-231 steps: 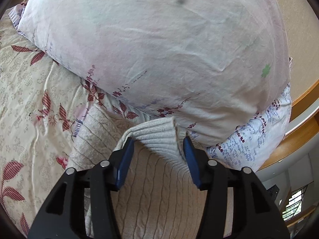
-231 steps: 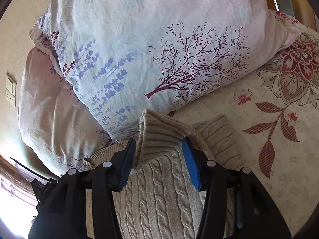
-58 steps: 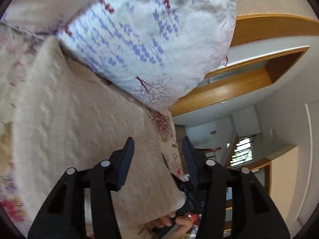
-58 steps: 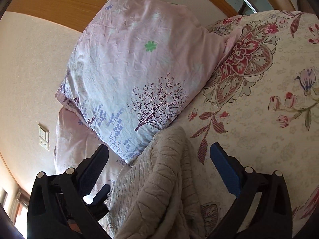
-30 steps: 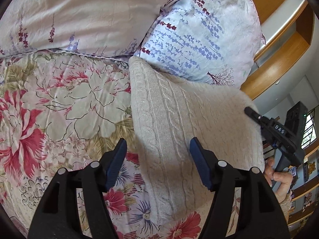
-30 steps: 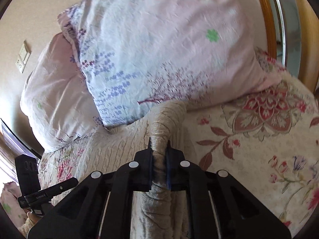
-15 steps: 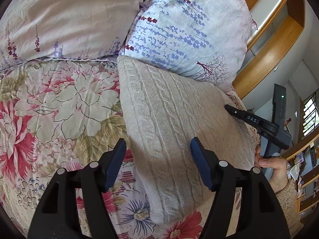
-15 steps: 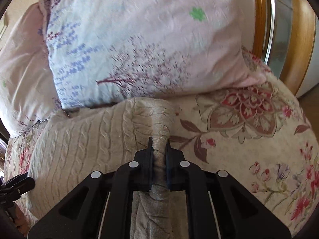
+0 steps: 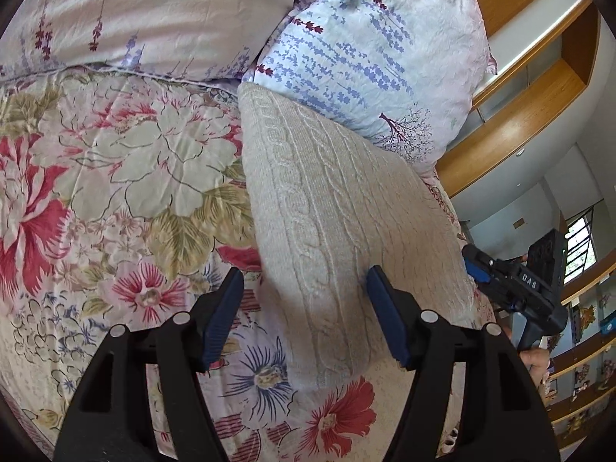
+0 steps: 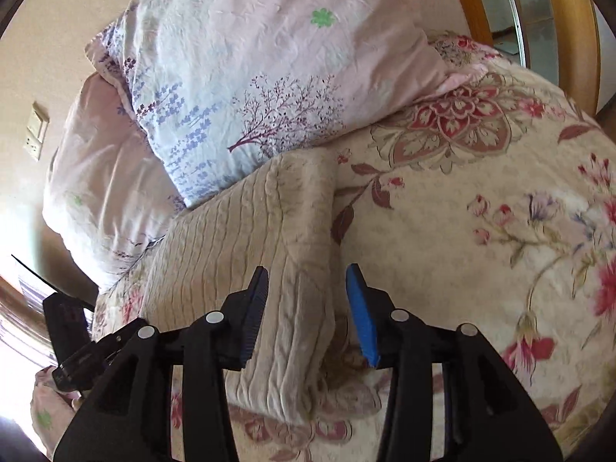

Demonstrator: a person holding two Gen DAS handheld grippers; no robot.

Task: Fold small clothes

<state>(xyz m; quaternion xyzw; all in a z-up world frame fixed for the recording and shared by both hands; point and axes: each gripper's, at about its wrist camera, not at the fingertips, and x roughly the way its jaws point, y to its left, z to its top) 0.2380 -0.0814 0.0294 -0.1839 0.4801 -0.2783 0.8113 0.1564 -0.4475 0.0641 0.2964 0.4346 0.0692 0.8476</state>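
Note:
A folded beige cable-knit sweater (image 9: 331,223) lies on the floral bedspread (image 9: 115,177), its far end against the pillows. My left gripper (image 9: 304,300) is open, its blue pads straddling the sweater's near left edge without holding it. In the right wrist view the sweater (image 10: 246,231) lies folded, with a thicker fold along its right edge. My right gripper (image 10: 306,288) is open, its pads on either side of that fold, apart from it. The right gripper also shows in the left wrist view (image 9: 516,285) at the sweater's right side.
Two pillows lean at the head of the bed: a blue-and-lilac printed one (image 9: 369,54) and a pale pink one (image 9: 154,15). A wooden headboard (image 10: 577,30) runs behind them. The bedspread (image 10: 481,231) stretches to the right of the sweater.
My right gripper has opened and let go of the sweater's right fold, which now lies on the bed. My left gripper has stayed open over the sweater's near edge.

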